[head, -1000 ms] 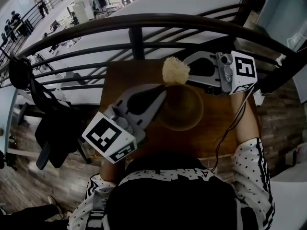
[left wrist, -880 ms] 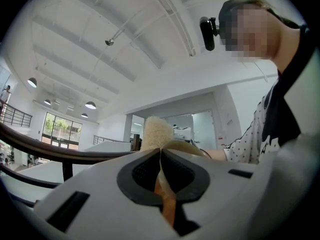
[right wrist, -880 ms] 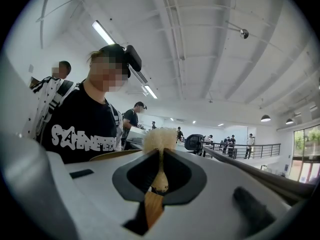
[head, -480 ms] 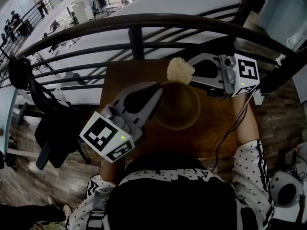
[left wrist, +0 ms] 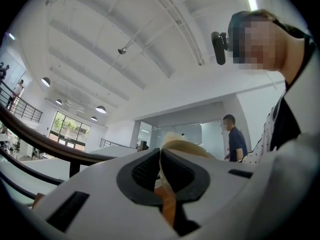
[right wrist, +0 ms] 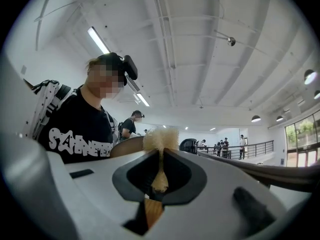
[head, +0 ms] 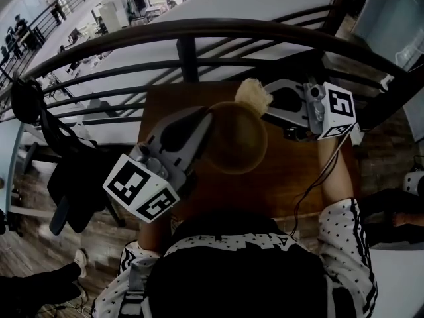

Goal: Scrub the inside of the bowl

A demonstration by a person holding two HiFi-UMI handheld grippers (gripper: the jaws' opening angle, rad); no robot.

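A brown wooden bowl [head: 235, 139] is held over the small wooden table [head: 298, 177]. My left gripper [head: 208, 119] is shut on the bowl's left rim; in the left gripper view the thin rim [left wrist: 184, 147] stands up between the pads of the left gripper [left wrist: 161, 156]. My right gripper [head: 268, 105] is shut on a pale, fuzzy sponge [head: 253, 95], which sits at the bowl's far rim. In the right gripper view the sponge [right wrist: 160, 138] sticks out past the tips of the right gripper [right wrist: 161, 158], with the bowl's edge [right wrist: 127, 146] just left of it.
A dark curved metal railing [head: 199, 32] runs along the table's far side, with an open hall below it. A cable [head: 317, 177] hangs from the right gripper over the table. A dark bag [head: 73, 177] hangs at the left.
The left gripper has drawn the bowl to the left and slightly away from me. The sponge has shifted a little to the right along the far rim.
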